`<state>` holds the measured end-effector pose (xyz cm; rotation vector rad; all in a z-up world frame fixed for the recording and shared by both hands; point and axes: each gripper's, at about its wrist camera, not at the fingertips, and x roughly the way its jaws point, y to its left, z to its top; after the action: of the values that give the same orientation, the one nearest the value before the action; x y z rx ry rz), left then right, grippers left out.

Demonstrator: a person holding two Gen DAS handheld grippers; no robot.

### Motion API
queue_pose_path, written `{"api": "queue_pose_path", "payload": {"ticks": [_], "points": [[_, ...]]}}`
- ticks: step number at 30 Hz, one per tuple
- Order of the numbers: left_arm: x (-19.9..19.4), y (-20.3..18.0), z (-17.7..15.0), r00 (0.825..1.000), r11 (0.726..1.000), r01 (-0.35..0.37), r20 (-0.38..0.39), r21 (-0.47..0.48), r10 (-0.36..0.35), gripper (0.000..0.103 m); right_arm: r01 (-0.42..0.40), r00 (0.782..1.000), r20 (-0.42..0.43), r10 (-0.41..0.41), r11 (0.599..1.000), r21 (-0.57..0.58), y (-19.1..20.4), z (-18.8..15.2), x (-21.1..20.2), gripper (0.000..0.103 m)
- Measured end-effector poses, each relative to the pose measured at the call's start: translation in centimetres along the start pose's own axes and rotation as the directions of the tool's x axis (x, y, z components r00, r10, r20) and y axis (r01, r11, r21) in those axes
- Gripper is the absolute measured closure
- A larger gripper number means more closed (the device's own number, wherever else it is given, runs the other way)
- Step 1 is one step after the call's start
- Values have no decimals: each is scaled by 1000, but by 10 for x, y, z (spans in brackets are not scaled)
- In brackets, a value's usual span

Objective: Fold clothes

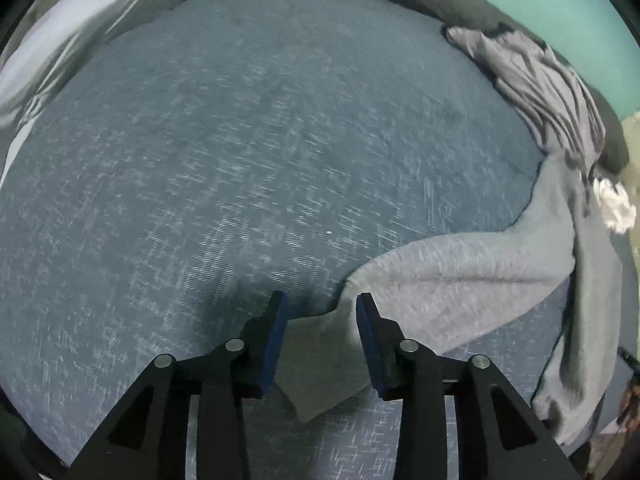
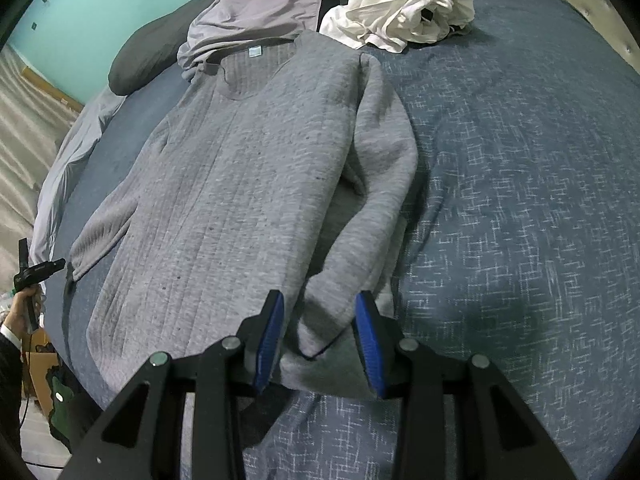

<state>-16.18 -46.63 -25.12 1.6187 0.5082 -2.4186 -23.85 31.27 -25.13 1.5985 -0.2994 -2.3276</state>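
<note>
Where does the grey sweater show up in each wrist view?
Left wrist view: the grey sweater runs from the right edge down to the bottom centre, one end lying between the open left gripper fingers.
Right wrist view: the sweater lies flat across the centre, collar away from the camera, a sleeve end between the open right gripper fingers.
Shared landmark: the crumpled white garment beyond the sweater.

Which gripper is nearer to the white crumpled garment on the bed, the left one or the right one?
Probably the right, though neither is close. The right gripper sits at the grey sweater's sleeve end, the white garment beyond the collar. The left gripper sees it only at the far edge.
</note>
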Motion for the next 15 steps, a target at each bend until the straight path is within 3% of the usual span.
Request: {"api": "queue_pose_path", "payload": {"ticks": [5,15], "points": [[-7,15,-19,1000,999,-1,1,-40,1,62,-7,1000,1,7,1000,2,1,2,2,65],[17,29,-48,993,970,116,30,-212,-113,58,-34,999,8,34,999,-18,10,1,0,65]]}}
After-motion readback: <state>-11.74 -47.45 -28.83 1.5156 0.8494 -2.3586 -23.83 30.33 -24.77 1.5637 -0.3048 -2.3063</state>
